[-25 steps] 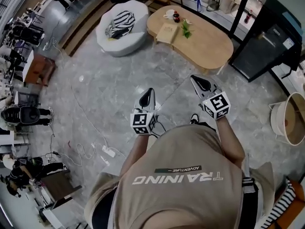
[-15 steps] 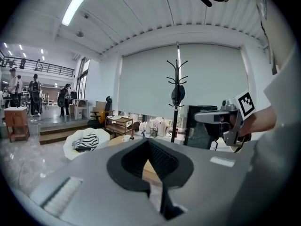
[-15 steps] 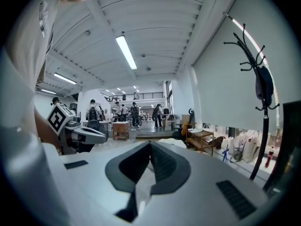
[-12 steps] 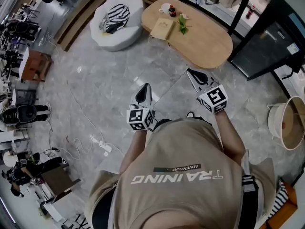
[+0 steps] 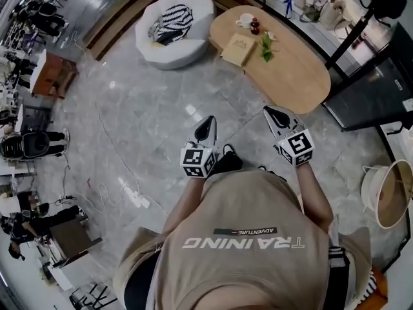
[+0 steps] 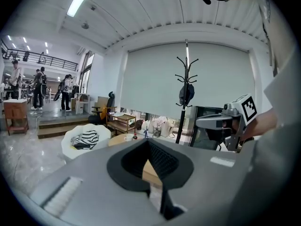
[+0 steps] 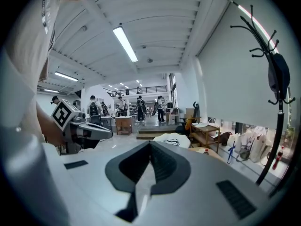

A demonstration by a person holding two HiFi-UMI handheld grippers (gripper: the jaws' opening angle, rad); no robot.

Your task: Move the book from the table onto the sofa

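Observation:
The tan book (image 5: 239, 49) lies flat on the oval wooden table (image 5: 297, 76) at the top of the head view. To its left stands the white round sofa (image 5: 177, 28), (image 6: 87, 140) with a striped cloth (image 5: 173, 23) on it. I hold both grippers out over the grey floor, well short of the table. The left gripper (image 5: 206, 126), (image 6: 147, 142) is shut and empty. My right gripper (image 5: 273, 115), (image 7: 150, 143) is also shut, with nothing in it. Each gripper view shows the other gripper beside it.
A white cup (image 5: 245, 20), a small dark bottle (image 5: 255, 26) and a green sprig (image 5: 266, 44) share the table with the book. A black cabinet (image 5: 377, 92) stands at the right. A power strip and cables (image 5: 137, 197) lie on the floor at the left, and a round basket (image 5: 390, 186) at the right.
Both grippers have been carried forward across the floor toward the table, side by side. Their jaws stayed shut. The head view has swung a little.

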